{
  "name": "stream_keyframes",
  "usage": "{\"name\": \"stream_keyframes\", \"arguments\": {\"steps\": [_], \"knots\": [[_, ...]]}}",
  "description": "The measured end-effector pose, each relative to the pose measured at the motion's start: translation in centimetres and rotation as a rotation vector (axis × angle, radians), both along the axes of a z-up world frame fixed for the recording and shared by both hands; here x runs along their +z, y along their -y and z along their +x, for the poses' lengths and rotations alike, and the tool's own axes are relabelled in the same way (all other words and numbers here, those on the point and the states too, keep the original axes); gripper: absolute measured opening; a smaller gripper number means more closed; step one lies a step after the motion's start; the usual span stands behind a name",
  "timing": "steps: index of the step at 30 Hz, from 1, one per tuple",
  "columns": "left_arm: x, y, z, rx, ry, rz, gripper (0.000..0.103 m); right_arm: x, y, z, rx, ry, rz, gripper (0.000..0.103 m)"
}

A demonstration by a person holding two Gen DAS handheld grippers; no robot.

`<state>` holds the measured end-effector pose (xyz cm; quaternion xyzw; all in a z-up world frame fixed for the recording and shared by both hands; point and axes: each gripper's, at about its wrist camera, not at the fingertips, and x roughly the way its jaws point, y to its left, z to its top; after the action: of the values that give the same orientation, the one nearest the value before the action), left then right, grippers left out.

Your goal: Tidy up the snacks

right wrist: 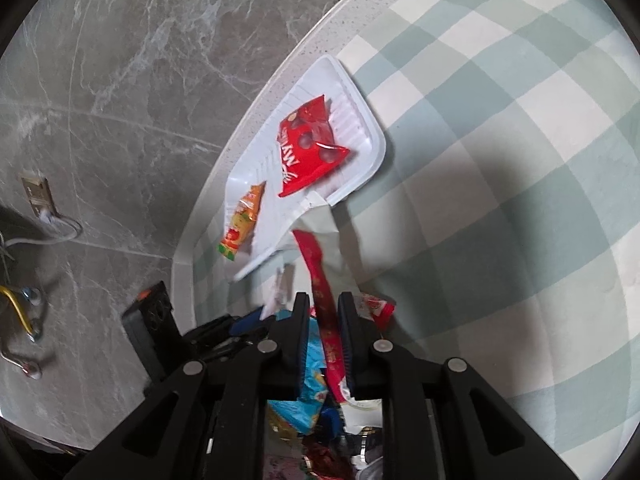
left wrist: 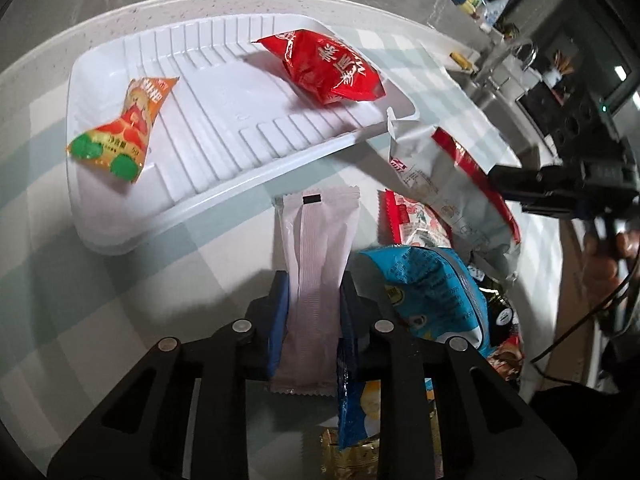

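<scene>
A round tabletop [left wrist: 48,264] under a pale green-and-white check cloth stands on a grey marble-look floor, with kitchen clutter in the far background.

Left wrist view: the left claw [left wrist: 314,284] is nearly closed, its pads pressing on a pale pink sachet [left wrist: 316,240] that runs forward between them. Ahead of the claw lies a white ribbed tray [left wrist: 224,120] holding two snacks: an orange packet [left wrist: 120,132] ahead to the left and a red pouch [left wrist: 328,68] further ahead. To the claw's right a heap remains unsorted: a blue bag [left wrist: 432,288], a white-and-red bag [left wrist: 452,188] and smaller wrappers.

Right wrist view: the right claw [right wrist: 324,308] is pinched shut on the red edge of that white-and-red bag [right wrist: 320,268], with the tray [right wrist: 360,108] ahead and the heap beneath.

Judged so, sorting is early: two snacks placed, two gripped, most left.
</scene>
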<state>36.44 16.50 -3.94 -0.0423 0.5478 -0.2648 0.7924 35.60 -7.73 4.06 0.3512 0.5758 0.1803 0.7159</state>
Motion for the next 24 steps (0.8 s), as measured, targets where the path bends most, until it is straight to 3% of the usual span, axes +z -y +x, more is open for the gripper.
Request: {"name": "stream_keyframes", "arguments": {"steps": [3,7,13,16,20,24], "knots": [[0.0,-0.4,0.0,0.016,-0.010,-0.017,0.022,0.3,-1.0,0.1,0.055,0.023,-0.074,0.021],[0.0,-0.2,0.1,0.023,-0.014,-0.020,0.022,0.0,-2.8,0.4,0.150,0.036,-0.198,0.040],[0.0,0.1,0.0,0.016,-0.011,-0.011,0.022,-1.1,-4.2,0.9,0.236,0.036,-0.356,0.039],[0.0,0.3,0.0,0.001,0.001,0.009,0.022,-1.9,-4.2,1.0,0.258,0.043,-0.396,0.027],[-0.1,0.2,0.1,0.005,-0.002,-0.003,0.022,-2.2,-3.5,1.2,0.246,0.041,-0.353,0.017],[-0.5,-0.9,0.6,0.057,-0.048,-0.083,0.022,-3.1,-1.6,0.9,0.176,0.003,-0.160,0.015]]}}
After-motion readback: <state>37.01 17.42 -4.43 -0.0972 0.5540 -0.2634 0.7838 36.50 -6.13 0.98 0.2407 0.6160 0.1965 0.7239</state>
